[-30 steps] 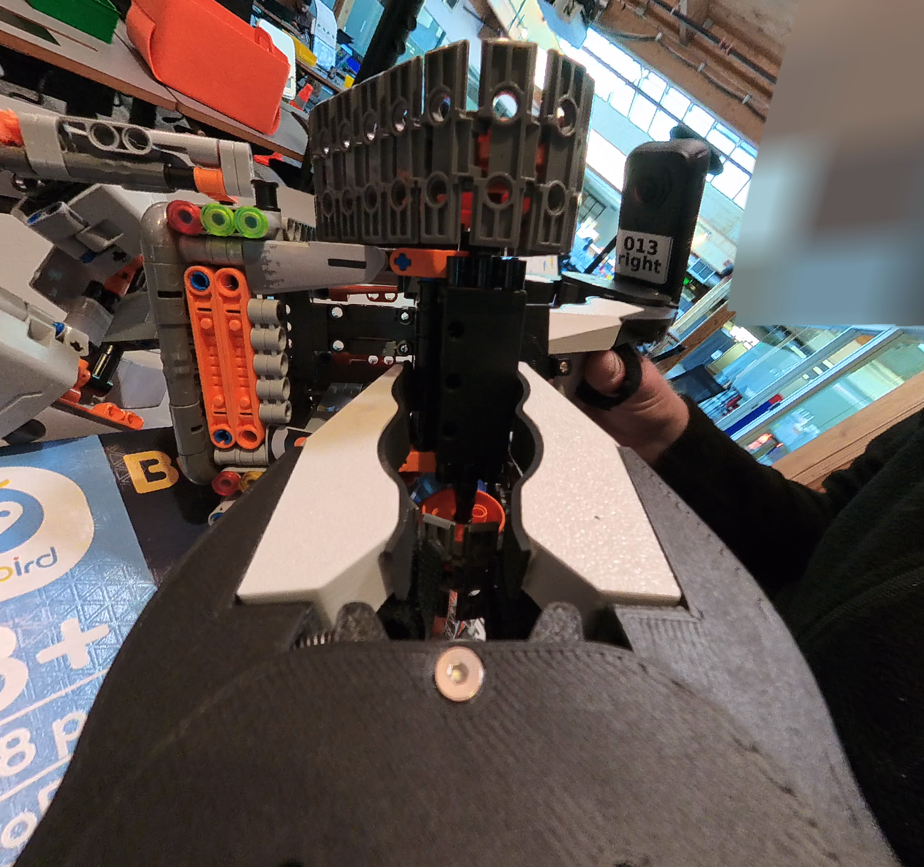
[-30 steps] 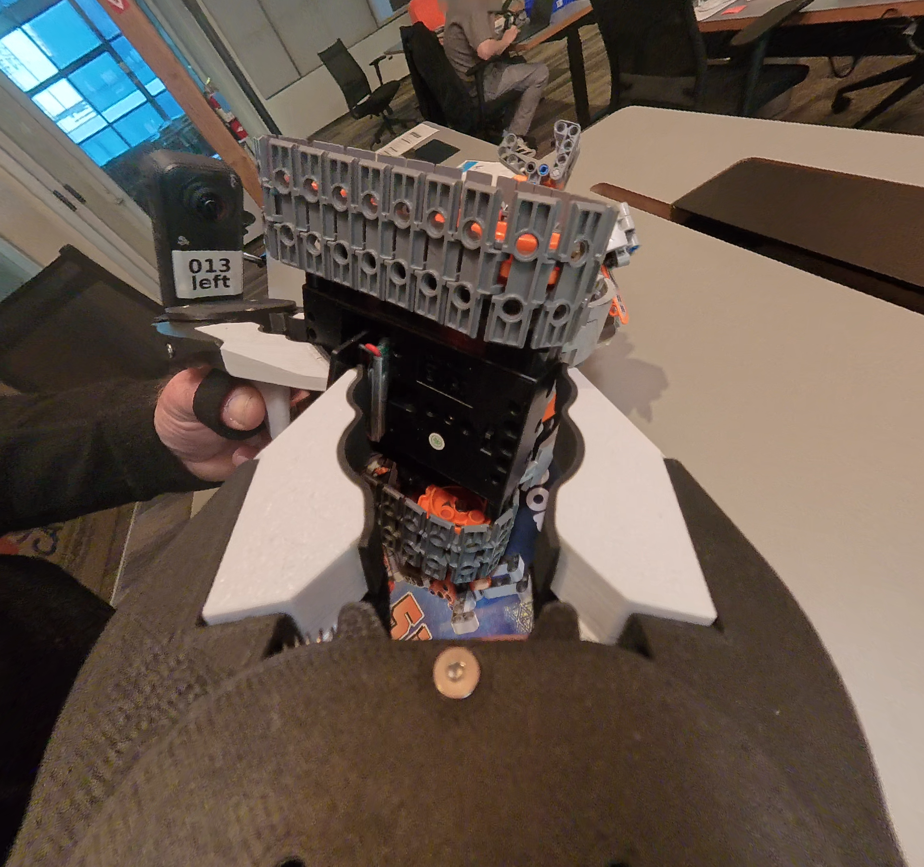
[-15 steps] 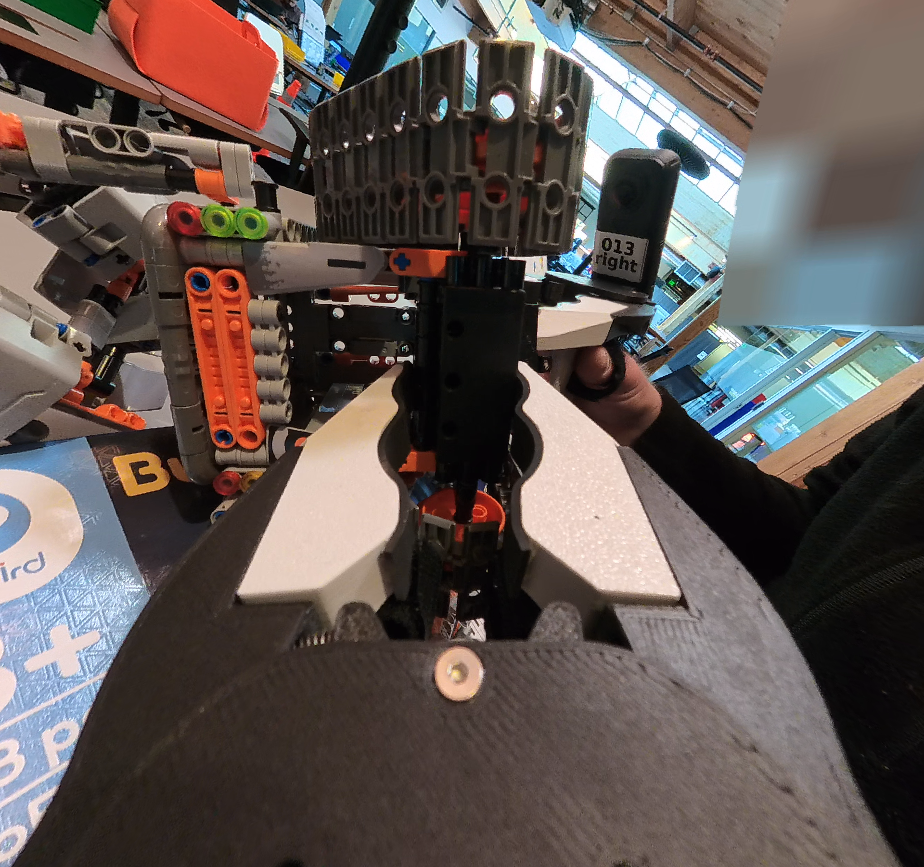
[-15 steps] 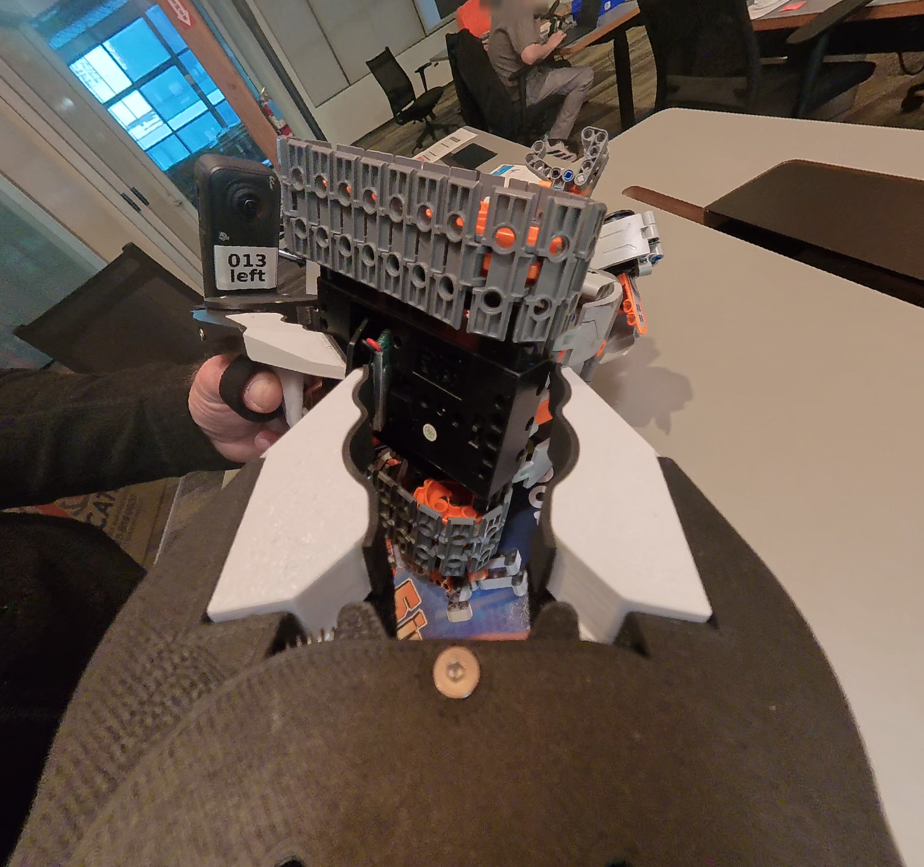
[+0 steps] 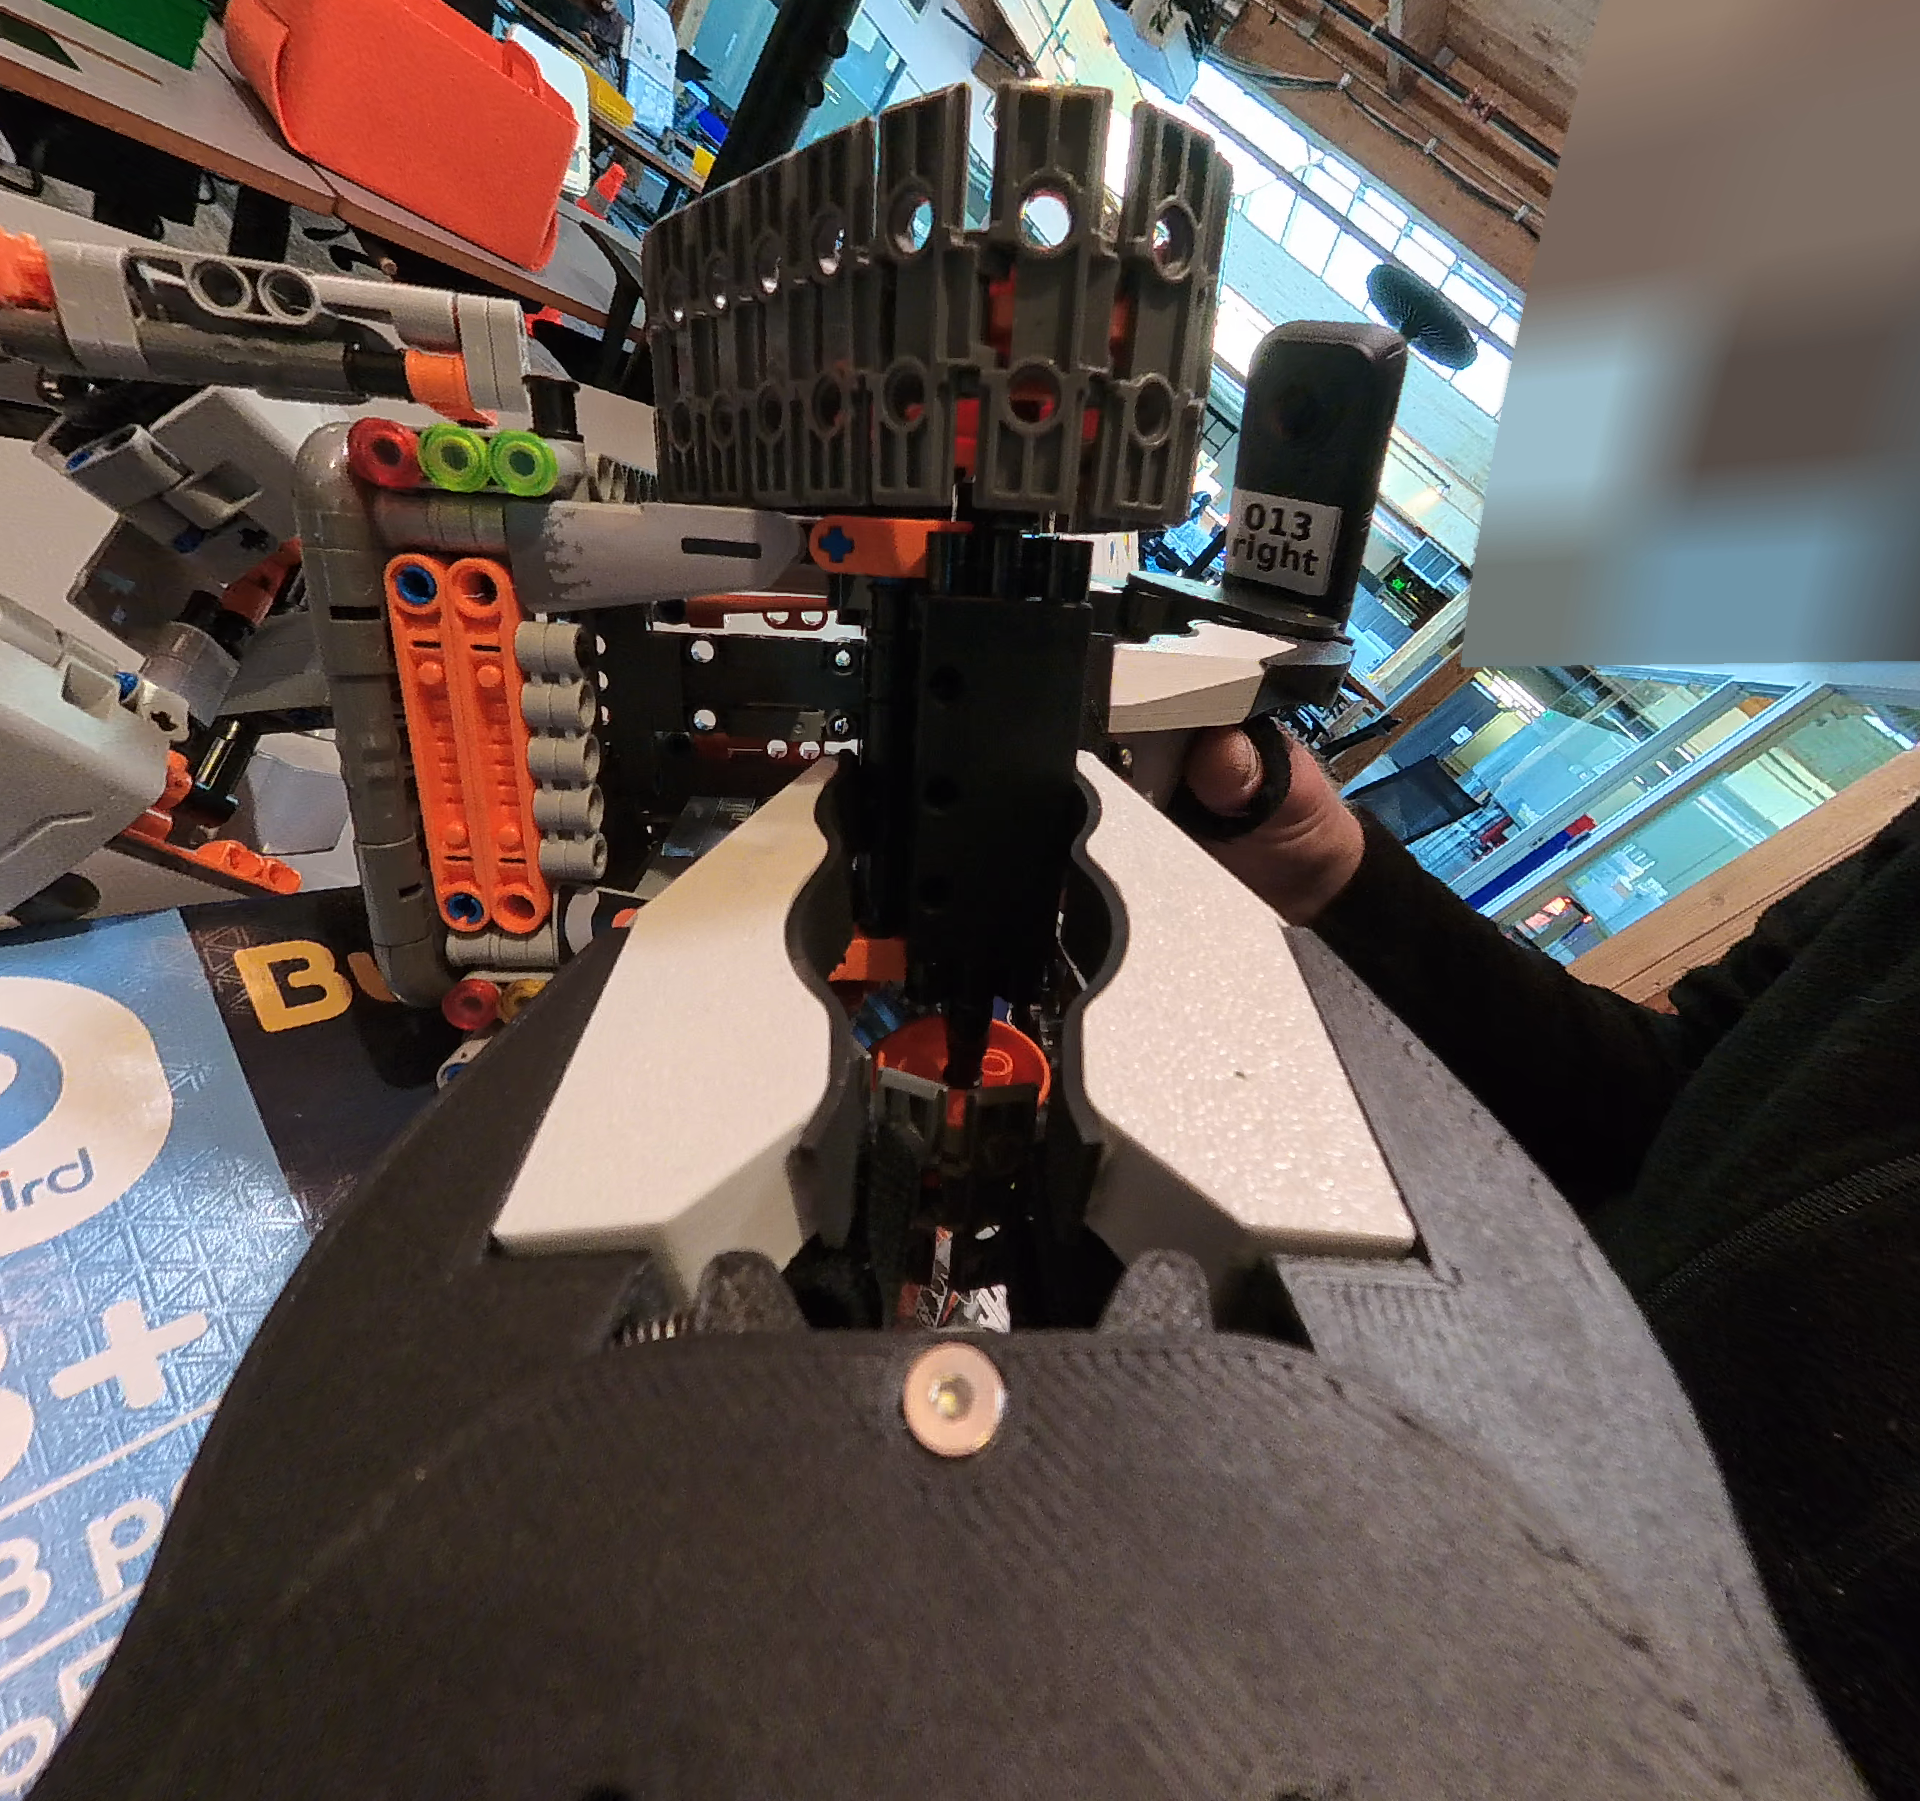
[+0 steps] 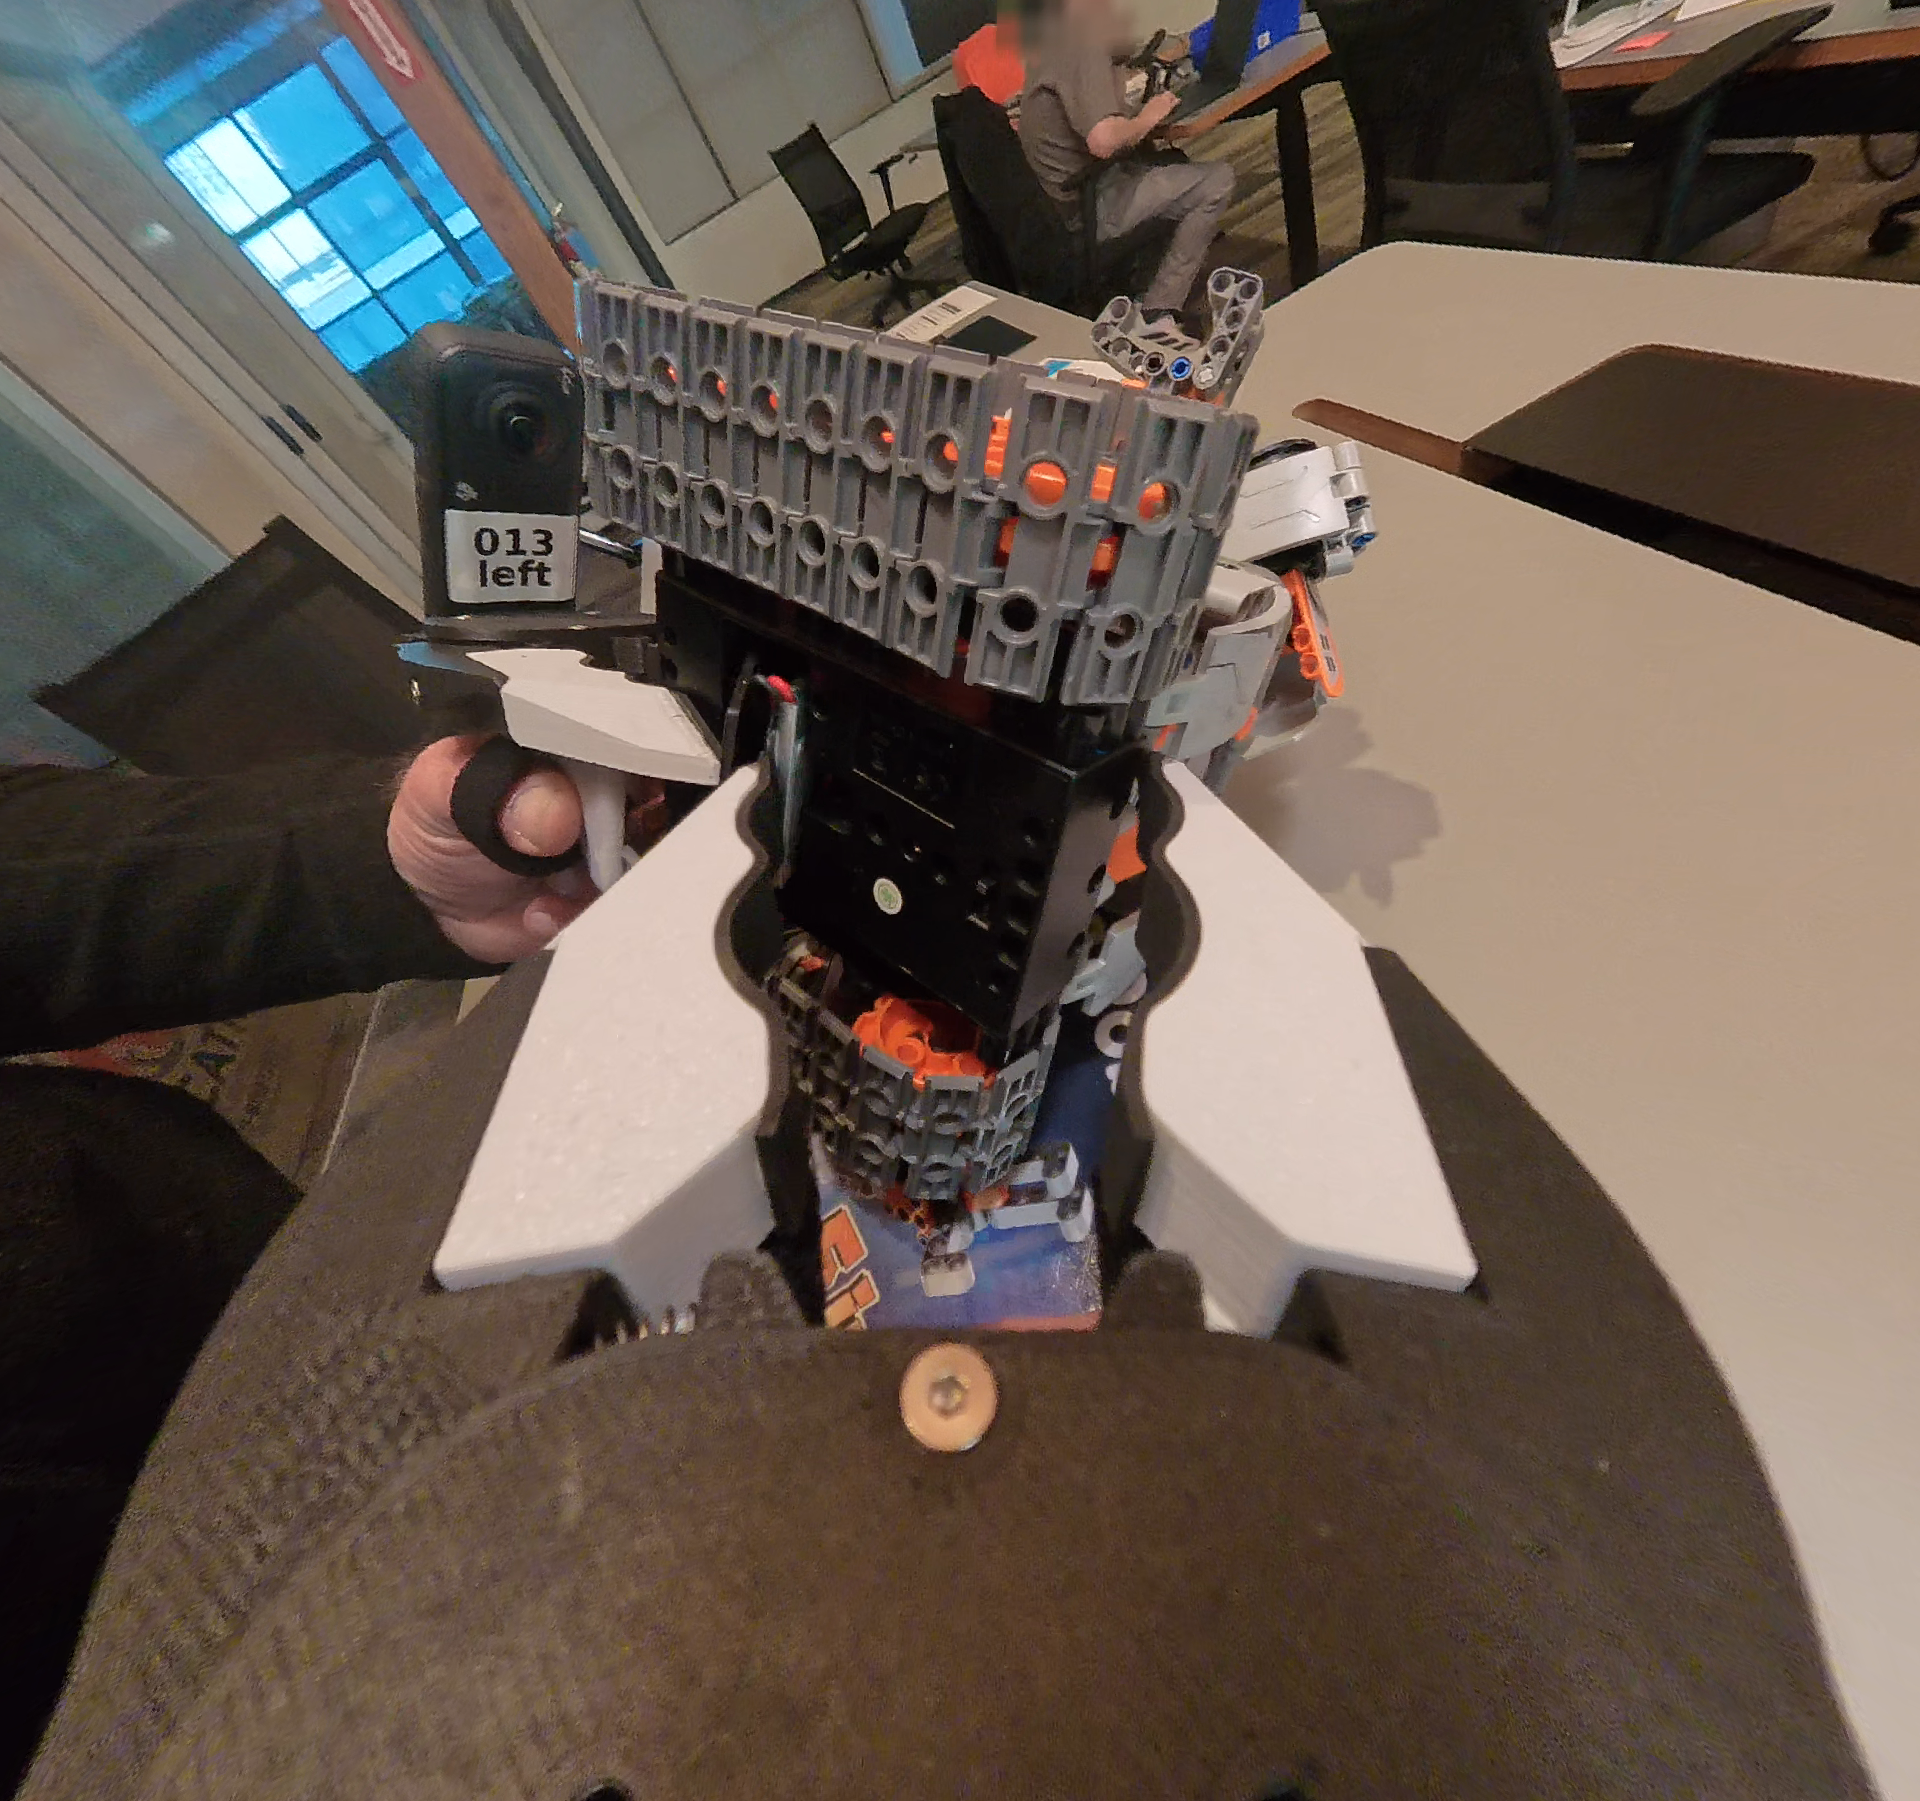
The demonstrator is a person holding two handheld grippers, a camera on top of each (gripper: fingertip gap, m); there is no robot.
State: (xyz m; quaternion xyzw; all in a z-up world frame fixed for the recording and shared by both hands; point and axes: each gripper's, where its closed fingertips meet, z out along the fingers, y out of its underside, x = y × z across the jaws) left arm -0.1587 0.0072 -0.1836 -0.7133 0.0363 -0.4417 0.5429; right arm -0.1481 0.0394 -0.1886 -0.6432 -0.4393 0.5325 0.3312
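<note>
Setting: an open workshop with timber ceiling and tall windows; your work surface is a grey table (image 6: 1621,868), with a blue-and-black printed mat (image 5: 135,1263) at 8 o'clock in the left wrist view.

Item 1, one brick-built tracked model (image 5: 966,712): black block body, a grey link track (image 6: 894,504) looped over its top, orange hubs showing through the holes. It sits dead centre in both wrist views, held up between your two tools.

Item 2, your left gripper (image 5: 961,868): two white fingers (image 5: 707,1055) narrowed onto the black body, one on each side, both touching it.

Item 3, your right gripper (image 6: 956,878): two white fingers (image 6: 623,1076) likewise pressed against the black block from the opposite side. Its far end, with one black camera (image 5: 1314,463) on top, shows at 2 o'clock in the left wrist view, your right hand (image 5: 1268,816) on the trigger.

Item 4, your left hand (image 6: 488,847), at 9 o'clock in the right wrist view, below a second black camera (image 6: 499,463).

Item 5, further brick assembly (image 5: 457,691) at 10 o'clock in the left wrist view: two orange beams side by side, two green bushes and one red above them.

Item 6, one orange bin (image 5: 395,89) at 11 o'clock, on a far bench.

Item 7, one seated person (image 6: 1101,141) at 12 o'clock in the right wrist view, well apart.
</note>
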